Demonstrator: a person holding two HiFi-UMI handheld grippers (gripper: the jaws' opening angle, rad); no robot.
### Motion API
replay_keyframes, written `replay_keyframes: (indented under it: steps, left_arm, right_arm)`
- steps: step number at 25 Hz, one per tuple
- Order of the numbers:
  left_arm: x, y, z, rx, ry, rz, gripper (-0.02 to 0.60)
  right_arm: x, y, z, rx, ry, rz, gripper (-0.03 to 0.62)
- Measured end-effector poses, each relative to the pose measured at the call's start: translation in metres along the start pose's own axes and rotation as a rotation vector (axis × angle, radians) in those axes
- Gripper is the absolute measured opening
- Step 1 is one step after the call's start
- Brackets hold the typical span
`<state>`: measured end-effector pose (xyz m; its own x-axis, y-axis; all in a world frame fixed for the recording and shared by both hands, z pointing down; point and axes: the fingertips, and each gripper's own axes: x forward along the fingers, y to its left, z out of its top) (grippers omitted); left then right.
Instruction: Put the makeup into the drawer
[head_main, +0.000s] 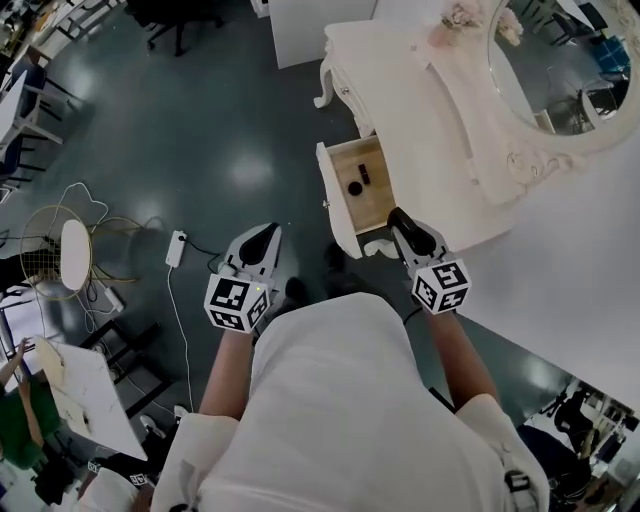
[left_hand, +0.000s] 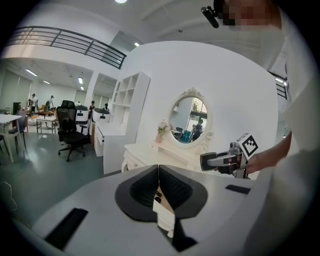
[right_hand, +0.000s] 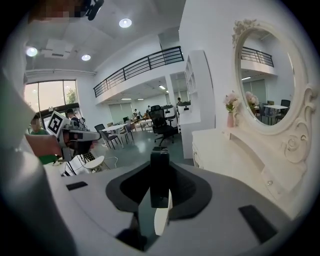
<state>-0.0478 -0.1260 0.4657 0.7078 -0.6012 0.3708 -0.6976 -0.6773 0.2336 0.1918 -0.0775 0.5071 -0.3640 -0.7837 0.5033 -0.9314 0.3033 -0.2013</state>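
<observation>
Black makeup stick (right_hand: 159, 175) pinched in my right tongs (head_main: 398, 218); open drawer (head_main: 374, 203) just ahead; left tongs (head_main: 262, 236) pressed together.

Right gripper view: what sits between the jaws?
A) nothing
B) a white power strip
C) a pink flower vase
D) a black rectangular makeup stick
D: the right gripper is clamped on a black makeup stick that stands upright between its jaws.
</observation>
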Motion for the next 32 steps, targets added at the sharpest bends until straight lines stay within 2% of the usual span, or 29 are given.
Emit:
replay_keyframes:
  steps: [7, 13, 18, 25, 32]
  left_arm:
    - [0.034, -0.004, -0.004, -0.042, 0.033, 0.058, 0.017]
    - [0.055, -0.008, -0.018, -0.093, 0.1, 0.109, 0.017]
    - [0.065, -0.003, -0.036, -0.105, 0.137, 0.13, 0.017]
    - [0.083, 0.001, -0.058, -0.135, 0.178, 0.151, 0.017]
    - [0.092, 0.001, -0.081, -0.185, 0.233, 0.145, 0.017]
  right_arm:
    - [0.055, -0.031, -0.031, 0.031, 0.124, 0.058, 0.109]
    - [0.094, -0.048, -0.061, 0.116, 0.259, 0.104, 0.109]
    - [0.126, -0.048, -0.089, 0.154, 0.331, 0.113, 0.109]
    - [0.153, -0.051, -0.121, 0.146, 0.42, 0.133, 0.109]
    - [0.185, -0.059, -0.159, 0.172, 0.534, 0.101, 0.109]
